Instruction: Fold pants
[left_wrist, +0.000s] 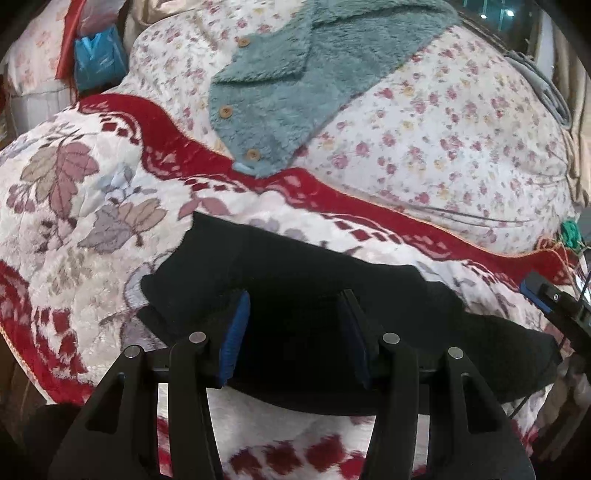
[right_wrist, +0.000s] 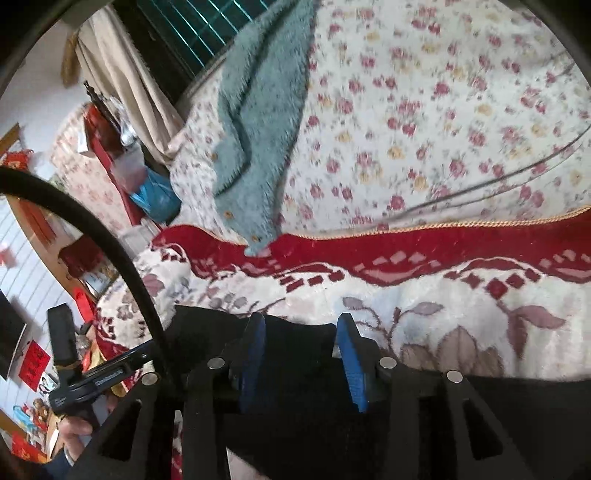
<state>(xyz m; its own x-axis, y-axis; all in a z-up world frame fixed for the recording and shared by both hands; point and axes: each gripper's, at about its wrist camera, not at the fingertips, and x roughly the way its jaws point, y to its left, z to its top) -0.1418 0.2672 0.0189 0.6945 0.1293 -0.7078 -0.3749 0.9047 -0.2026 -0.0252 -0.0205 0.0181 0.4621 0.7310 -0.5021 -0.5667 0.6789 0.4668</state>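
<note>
1. Black pants (left_wrist: 295, 295) lie on the red-bordered blanket (left_wrist: 92, 206), long axis running left-right.
2. Left gripper (left_wrist: 295, 332) and right gripper (right_wrist: 301, 354) both spread wide, directly over the pants, pinching nothing.

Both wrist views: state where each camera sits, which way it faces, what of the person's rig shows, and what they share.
Left wrist: sits on the left tongs, looking forward over the black pants to the teal fleece garment; its blue-padded fingers stand apart, and the other tool shows at right.
Right wrist: sits on the right tongs, facing over the pants' end toward the red-bordered blanket; the person's hand and the other tool show lower left.
Shared: pants, blanket, teal garment, floral sheet.
</note>
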